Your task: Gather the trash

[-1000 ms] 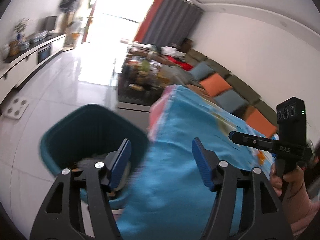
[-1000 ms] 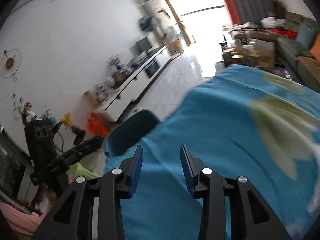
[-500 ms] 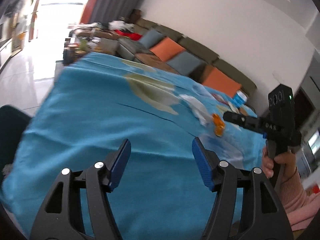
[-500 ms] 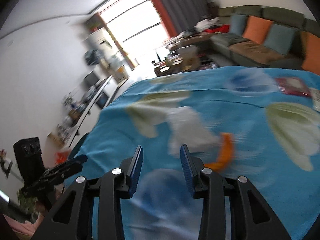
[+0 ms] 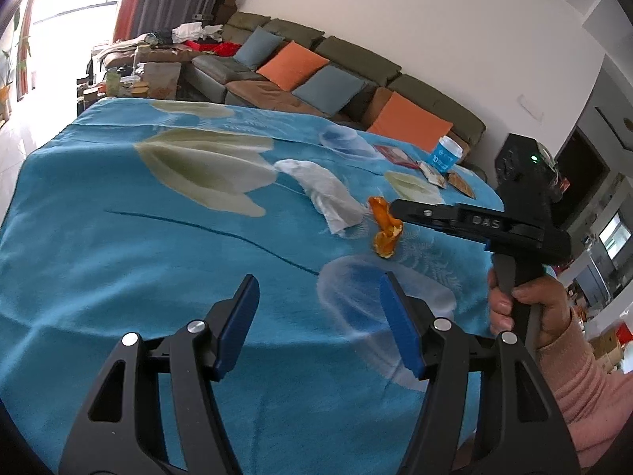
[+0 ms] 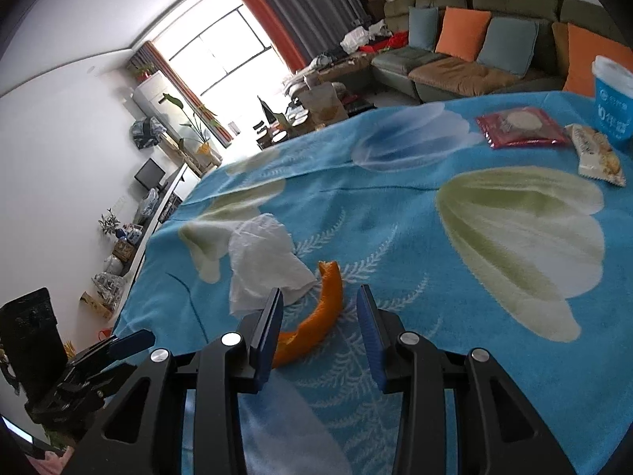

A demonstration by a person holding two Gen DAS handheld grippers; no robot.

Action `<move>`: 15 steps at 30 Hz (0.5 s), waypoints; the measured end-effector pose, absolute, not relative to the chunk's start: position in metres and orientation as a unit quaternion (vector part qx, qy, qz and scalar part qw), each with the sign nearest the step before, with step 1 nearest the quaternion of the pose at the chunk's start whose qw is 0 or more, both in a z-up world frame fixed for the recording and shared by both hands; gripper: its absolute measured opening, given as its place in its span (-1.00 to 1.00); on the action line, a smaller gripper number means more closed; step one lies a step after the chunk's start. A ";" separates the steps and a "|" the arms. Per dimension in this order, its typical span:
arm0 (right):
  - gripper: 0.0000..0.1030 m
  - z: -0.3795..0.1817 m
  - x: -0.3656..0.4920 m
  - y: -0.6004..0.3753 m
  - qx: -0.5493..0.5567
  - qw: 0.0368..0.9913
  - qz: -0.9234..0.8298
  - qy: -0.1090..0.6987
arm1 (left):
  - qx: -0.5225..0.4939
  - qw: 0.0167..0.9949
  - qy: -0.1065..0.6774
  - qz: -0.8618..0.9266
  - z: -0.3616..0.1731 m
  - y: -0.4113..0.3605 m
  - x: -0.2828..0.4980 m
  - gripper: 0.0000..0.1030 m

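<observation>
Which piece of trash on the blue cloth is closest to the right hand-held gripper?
The orange peel: it curves up between the open fingers of the right hand-held gripper. The white tissue lies just beyond; the wrappers sit far off.

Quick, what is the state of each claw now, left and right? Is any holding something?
Left claw: open, holding nothing, above the blue cloth.
Right claw: open, holding nothing; the orange peel lies just ahead between its fingers.

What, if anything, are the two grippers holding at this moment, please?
Nothing. The left gripper is open over bare cloth; the right gripper is open around the orange peel, not gripping it.
</observation>
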State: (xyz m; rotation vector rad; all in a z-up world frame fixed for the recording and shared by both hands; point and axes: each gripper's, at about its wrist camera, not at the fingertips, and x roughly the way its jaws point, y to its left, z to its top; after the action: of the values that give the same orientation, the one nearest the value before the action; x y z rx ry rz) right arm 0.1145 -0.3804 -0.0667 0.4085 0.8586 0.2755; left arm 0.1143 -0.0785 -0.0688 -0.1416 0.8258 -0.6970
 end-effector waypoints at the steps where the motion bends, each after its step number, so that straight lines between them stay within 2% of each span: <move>1: -0.30 -0.069 0.116 -0.380 0.196 0.878 0.135 0.416 | -0.067 0.854 0.394 -0.332 -0.069 -0.078 0.112 0.20; 2: -0.32 -0.071 0.118 -0.380 0.198 0.875 0.135 0.420 | -0.066 0.853 0.395 -0.334 -0.069 -0.080 0.112 0.20; 5: -0.62 -0.073 0.117 -0.379 0.203 0.870 0.141 0.426 | -0.066 0.851 0.397 -0.338 -0.069 -0.081 0.112 0.20; 8: -0.75 -0.073 0.111 -0.379 0.213 0.867 0.148 0.426 | -0.066 0.848 0.400 -0.343 -0.069 -0.082 0.110 0.20; 15: -0.75 -0.064 0.092 -0.361 0.220 0.860 0.194 0.419 | -0.065 0.842 0.399 -0.358 -0.069 -0.085 0.105 0.20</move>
State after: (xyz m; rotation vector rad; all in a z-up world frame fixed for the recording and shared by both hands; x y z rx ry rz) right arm 0.0916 -0.3613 -0.0638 0.4624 0.8786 0.4066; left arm 0.1051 -0.0849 -0.0690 -0.1364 0.8424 -0.7571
